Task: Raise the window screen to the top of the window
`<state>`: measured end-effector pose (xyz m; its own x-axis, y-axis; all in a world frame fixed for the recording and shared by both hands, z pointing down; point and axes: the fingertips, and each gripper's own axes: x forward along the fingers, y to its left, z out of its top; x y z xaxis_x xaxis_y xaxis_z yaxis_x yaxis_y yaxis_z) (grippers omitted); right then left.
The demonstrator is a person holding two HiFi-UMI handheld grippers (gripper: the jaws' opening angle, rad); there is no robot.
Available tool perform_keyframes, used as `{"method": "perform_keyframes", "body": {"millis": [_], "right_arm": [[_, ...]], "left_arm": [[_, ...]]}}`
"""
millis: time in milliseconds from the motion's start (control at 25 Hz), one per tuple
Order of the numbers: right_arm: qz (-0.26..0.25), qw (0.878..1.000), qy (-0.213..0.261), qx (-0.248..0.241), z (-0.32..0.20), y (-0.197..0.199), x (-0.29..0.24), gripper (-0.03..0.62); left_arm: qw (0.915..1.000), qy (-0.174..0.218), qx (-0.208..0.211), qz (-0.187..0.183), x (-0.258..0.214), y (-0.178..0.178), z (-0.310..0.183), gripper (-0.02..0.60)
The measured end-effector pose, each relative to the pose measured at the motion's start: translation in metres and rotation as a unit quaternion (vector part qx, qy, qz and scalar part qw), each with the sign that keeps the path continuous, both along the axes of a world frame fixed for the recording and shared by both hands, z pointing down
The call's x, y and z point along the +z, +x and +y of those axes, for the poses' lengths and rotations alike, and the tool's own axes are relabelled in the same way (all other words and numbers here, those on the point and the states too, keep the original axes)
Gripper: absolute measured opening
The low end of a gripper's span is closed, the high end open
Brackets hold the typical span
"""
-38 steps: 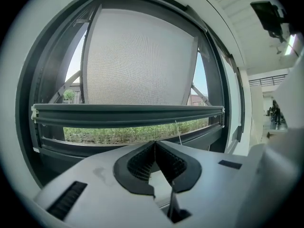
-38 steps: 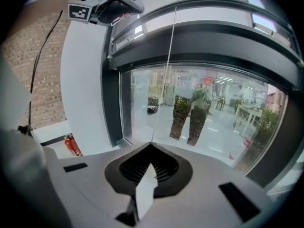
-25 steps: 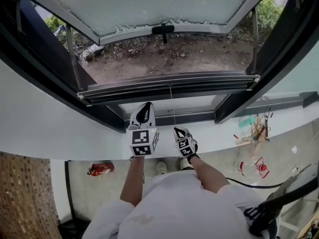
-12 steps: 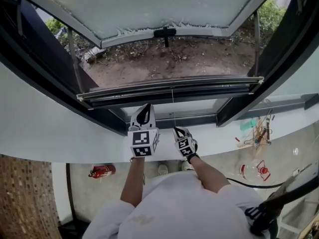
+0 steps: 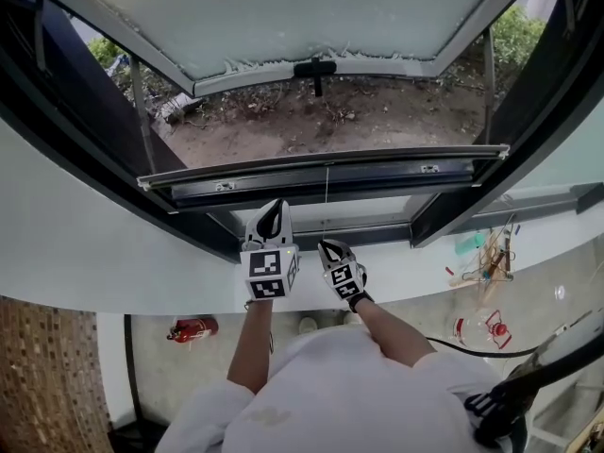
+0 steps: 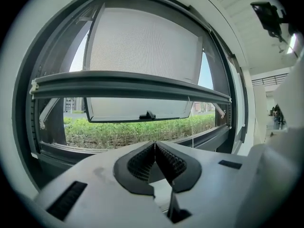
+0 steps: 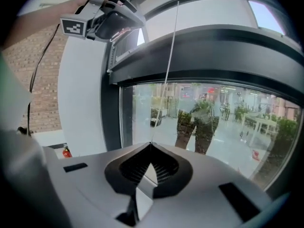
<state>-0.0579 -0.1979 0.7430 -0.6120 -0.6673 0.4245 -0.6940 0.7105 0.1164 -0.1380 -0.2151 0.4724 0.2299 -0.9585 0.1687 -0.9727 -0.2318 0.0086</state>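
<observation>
My right gripper (image 7: 151, 145) is clamped shut on the thin white pull cord (image 7: 168, 56), pinching it right at the jaw tips. The cord runs straight up to the dark grey metal bottom bar of the window screen (image 5: 321, 173). I hold it there, I judge, so the screen climbs under control rather than getting away from me. The bar lies across the opening partway up, beyond the white window sill (image 5: 123, 262) — well short of the top, so much of the raise is left. My left gripper (image 6: 155, 144) is closed tight on nothing, parked just left of the right one, clear of the cord. Far beyond, the frosted glass sash (image 5: 311, 8) is propped outward. Count — 2 grippers, 1 cord, 1 screen bar, 1 sash with 1 black handle (image 5: 314, 67).
</observation>
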Motion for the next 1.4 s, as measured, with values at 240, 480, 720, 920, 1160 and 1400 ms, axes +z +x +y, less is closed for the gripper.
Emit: {"method": "perform_keyframes", "body": {"millis": [240,480,720,920,1160,1400], "right_arm": [[0.0,1.0,0.02,-0.003,-0.01,0.0,-0.012,0.003],[-0.008,1.0,0.012,0.007,-0.027,0.008,-0.011,0.003],[-0.003,1.0,0.022,0.006,-0.035,0.008,-0.015,0.003],[-0.016,0.999,0.031,0.008,-0.044,0.006,-0.024,0.003],[-0.044,0.998,0.045,0.007,-0.054,0.0,-0.042,0.003],[-0.055,0.996,0.063,-0.002,-0.06,-0.007,-0.059,0.003]], "left_arm": [[1.0,0.002,0.006,0.001,0.001,0.005,-0.004,0.006],[0.9999,-0.002,0.013,0.002,0.002,0.009,-0.021,0.006],[0.9999,0.0,0.017,0.003,0.003,0.013,-0.027,0.006],[0.9999,0.0,0.017,0.003,0.004,0.013,-0.031,0.006],[0.9998,0.003,0.018,0.004,0.002,0.014,-0.037,0.006],[0.9997,0.003,0.024,0.004,0.002,0.017,-0.043,0.006]]}}
